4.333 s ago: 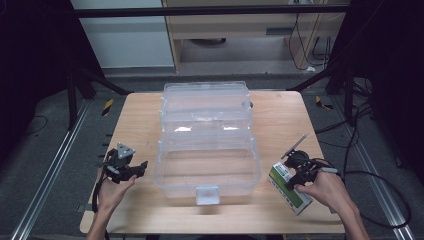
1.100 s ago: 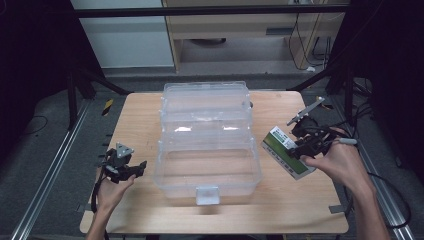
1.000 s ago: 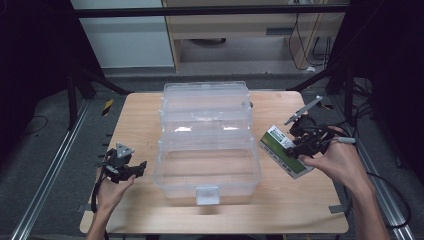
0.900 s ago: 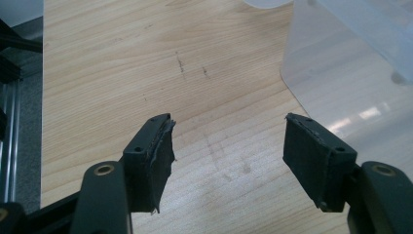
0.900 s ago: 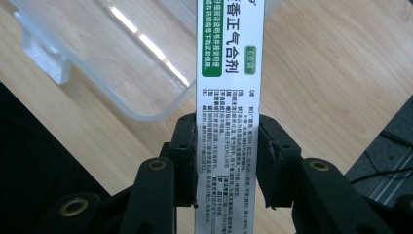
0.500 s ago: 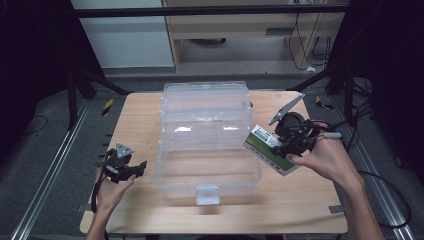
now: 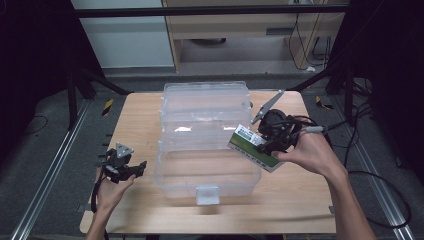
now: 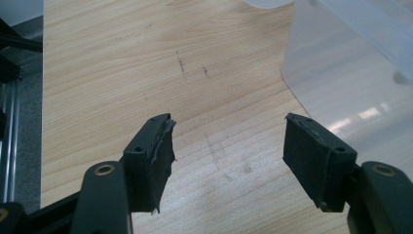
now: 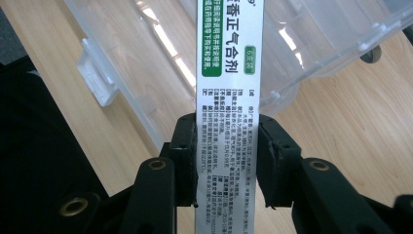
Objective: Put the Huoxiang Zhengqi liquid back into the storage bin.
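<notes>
A clear plastic storage box (image 7: 205,172) with its lid folded back stands open in the middle of the wooden table (image 7: 300,200). My right gripper (image 7: 267,142) is shut on a white and green medicine box (image 7: 252,149), held in the air over the storage box's right rim. In the right gripper view the medicine box (image 9: 229,73) runs up between the two jaws, above the clear storage box (image 9: 146,63). My left gripper (image 7: 137,167) rests open at the table's left side, beside the storage box wall (image 8: 350,73). Only bare wood lies between its fingers (image 8: 156,151).
The storage box's open lid (image 7: 205,100) lies flat toward the far edge of the table. Bare wood stretches along the near edge and at the right, where the person's forearm (image 7: 345,200) comes in. Cables (image 7: 385,190) trail off the right side.
My right gripper has lifted the medicine box from the table's right front and carried it left and up, over the storage box's right rim. The left gripper has stayed still.
</notes>
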Available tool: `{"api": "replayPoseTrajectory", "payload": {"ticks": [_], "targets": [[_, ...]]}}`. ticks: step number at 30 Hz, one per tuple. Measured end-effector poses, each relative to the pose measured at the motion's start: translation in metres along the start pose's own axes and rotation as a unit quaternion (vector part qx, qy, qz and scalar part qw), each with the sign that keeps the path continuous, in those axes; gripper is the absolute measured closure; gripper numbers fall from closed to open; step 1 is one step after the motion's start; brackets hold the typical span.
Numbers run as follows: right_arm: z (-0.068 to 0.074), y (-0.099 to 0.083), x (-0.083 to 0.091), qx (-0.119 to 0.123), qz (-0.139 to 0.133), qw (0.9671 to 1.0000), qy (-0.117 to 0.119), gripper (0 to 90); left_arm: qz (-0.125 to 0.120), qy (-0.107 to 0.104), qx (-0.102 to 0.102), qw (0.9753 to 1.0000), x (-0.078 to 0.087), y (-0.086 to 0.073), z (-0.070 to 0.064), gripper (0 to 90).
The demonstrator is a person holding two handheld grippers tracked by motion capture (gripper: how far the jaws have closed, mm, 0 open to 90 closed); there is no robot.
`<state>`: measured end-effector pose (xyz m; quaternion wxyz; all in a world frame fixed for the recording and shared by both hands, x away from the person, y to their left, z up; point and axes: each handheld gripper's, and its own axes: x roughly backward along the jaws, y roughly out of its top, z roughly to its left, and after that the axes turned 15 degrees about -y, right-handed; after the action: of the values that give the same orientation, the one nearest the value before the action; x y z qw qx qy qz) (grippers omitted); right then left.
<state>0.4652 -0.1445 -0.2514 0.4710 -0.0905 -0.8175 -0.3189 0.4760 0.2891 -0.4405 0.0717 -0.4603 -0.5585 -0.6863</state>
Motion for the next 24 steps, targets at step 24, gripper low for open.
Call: {"api": "replayPoseTrajectory", "payload": {"ticks": [24], "targets": [[0.020,0.029,-0.030,0.087,-0.012,0.9950,0.047,64.1,0.003,0.001,0.001,1.0000,-0.001,-0.001,0.002,34.7]]}}
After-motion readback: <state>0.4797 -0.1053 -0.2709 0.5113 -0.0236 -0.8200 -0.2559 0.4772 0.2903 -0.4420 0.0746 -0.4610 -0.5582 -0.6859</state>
